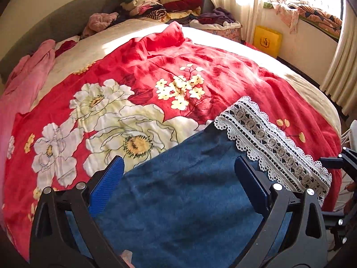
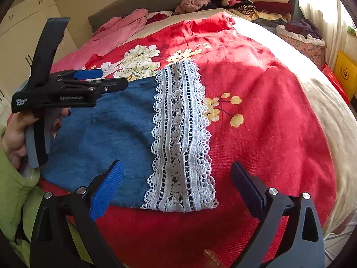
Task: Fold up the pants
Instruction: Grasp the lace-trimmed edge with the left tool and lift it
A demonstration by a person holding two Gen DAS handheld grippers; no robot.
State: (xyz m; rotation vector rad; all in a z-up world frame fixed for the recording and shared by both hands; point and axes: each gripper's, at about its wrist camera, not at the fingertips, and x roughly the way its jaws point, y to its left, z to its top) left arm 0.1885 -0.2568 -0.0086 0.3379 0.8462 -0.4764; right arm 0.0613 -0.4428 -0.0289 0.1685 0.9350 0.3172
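Note:
Blue denim pants (image 1: 189, 189) with a white lace hem (image 1: 274, 145) lie flat on a red floral blanket (image 1: 200, 67) on the bed. My left gripper (image 1: 178, 163) hovers open over the denim, nothing between its blue pads. In the right wrist view the pants (image 2: 107, 129) stretch from the left to the lace hem (image 2: 180, 134) at centre. My right gripper (image 2: 176, 167) stands open above the hem's near end. The left gripper (image 2: 107, 79) shows at the left above the denim's far edge, held by a hand (image 2: 13, 138).
Folded clothes are stacked (image 1: 169, 0) by the headboard, and a pink garment (image 1: 29, 73) lies at the bed's left side. A basket of clothes (image 2: 305, 42) and a yellow box (image 1: 267, 40) stand beyond the far right edge. A green sleeve (image 2: 11, 189) is at the near left.

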